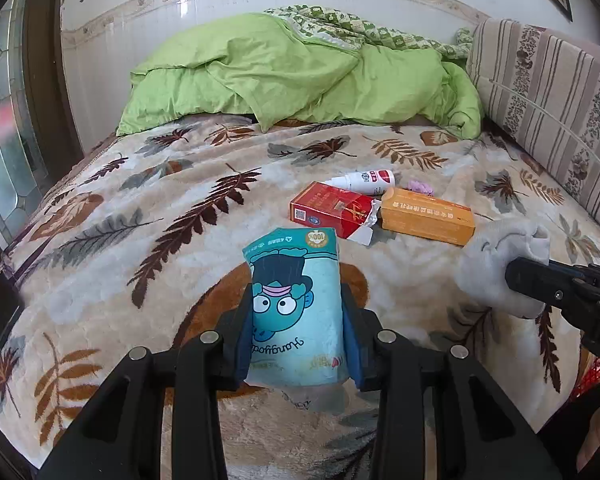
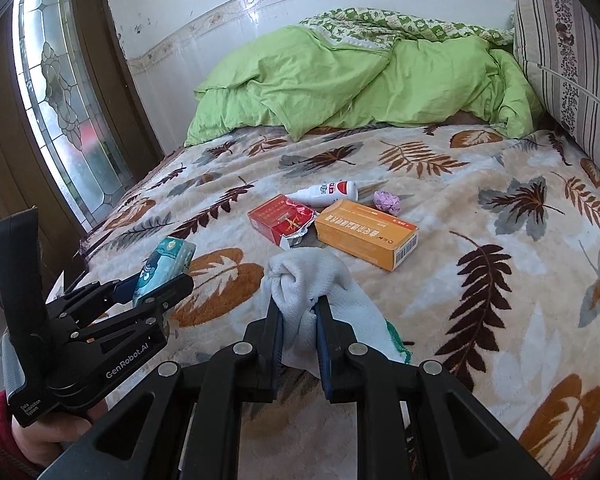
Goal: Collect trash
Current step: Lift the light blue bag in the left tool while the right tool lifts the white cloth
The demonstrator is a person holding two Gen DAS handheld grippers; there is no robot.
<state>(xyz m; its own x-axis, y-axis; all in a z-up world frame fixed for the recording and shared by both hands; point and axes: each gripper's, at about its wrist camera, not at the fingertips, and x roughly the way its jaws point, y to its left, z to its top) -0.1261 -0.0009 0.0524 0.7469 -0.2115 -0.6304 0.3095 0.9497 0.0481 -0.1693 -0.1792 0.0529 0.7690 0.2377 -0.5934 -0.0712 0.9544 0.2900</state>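
We have two pieces in hand. Our left gripper (image 1: pixel 296 320) is clamped on a blue tissue pack (image 1: pixel 294 304), and our right gripper (image 2: pixel 298 320) is pinched on a crumpled grey sock (image 2: pixel 304 280); both are held just above the bed.

Four pieces remain on the blanket (image 2: pixel 480 240), clustered near the middle: a torn red cigarette box (image 2: pixel 278 218), an orange box (image 2: pixel 366 236) just beside it, a white bottle (image 2: pixel 328 192) lying on its side behind them, and a small pink wad (image 2: pixel 386 201) next to the bottle. We judge the job under halfway, since no bin shows in either view and neither held piece is dropped yet.

The blanket is plush with a leaf print. A green duvet (image 2: pixel 340 84) is heaped at the far end against a white wall, a striped cushion (image 1: pixel 548 92) lines the right side, and a glazed door (image 2: pixel 56 92) stands left.
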